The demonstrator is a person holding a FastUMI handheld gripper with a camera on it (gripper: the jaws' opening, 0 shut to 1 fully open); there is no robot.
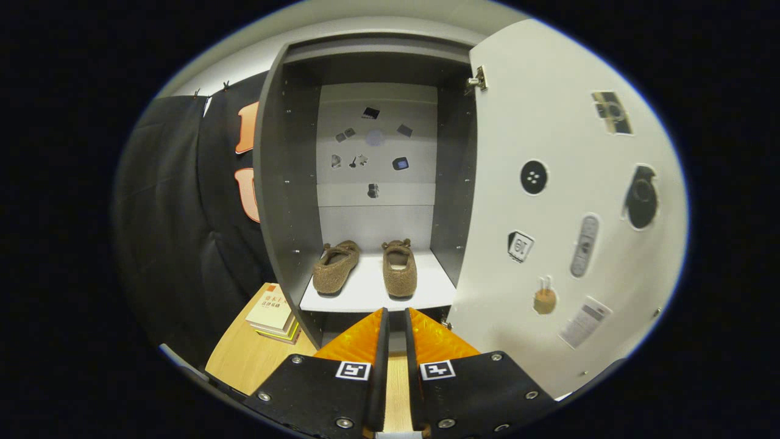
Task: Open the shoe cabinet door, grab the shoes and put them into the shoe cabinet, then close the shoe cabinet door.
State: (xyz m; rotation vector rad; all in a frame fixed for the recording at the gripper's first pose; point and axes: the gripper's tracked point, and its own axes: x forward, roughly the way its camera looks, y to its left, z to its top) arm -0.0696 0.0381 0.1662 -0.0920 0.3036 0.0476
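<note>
Even, fairly bright indoor light falls from above and in front. The open door (pixel 548 201) glows pale without harsh glare, while the cabinet's (pixel 286 183) upper interior sits dimmer. Short soft shadows lie under the shoes (pixel 365 268). Focus is sharp centrally; fisheye bending curves straight edges outward.

Shoes (pixel 364 267): sitting side by side on cabinet shelf (pixel 378 291); door (pixel 567 201): standing open right; books (pixel 273 313): lying left on floor (pixel 244 360); gripper (pixel 395 323): fingers nearly closed, empty, before shelf

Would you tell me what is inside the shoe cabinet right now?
Two brown fuzzy shoes sit side by side on the white shelf of the shoe cabinet, door open. The gripper, nearly closed and empty, covers the space below the shelf.
</note>
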